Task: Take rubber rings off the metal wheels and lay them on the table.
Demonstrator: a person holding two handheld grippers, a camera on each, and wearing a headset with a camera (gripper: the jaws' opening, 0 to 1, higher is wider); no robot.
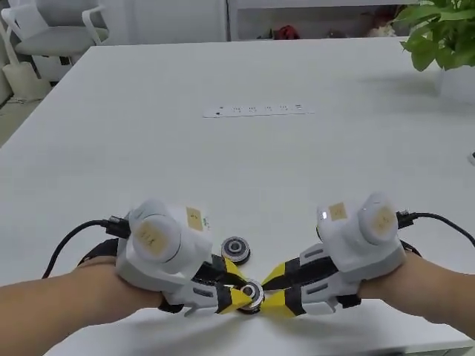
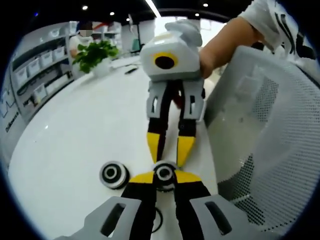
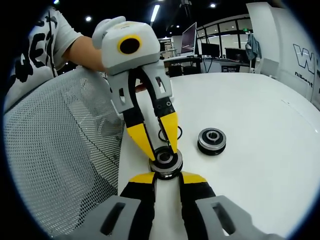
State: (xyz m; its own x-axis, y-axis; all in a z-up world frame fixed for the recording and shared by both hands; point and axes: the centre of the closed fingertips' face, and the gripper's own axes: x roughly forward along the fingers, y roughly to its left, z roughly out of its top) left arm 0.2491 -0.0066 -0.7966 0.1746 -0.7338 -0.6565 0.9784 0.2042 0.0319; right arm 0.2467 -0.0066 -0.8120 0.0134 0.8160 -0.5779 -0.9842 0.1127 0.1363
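Yellow-tipped left claw (image 1: 236,294), right claw (image 1: 269,293) pinch same wheel (image 1: 251,292)

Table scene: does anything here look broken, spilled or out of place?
Nothing stands out. The left gripper and right gripper both pinch one metal wheel near the front edge of the table. A second wheel sits flat beside them, and a loose rubber ring lies nearby. No spill or damage shows.
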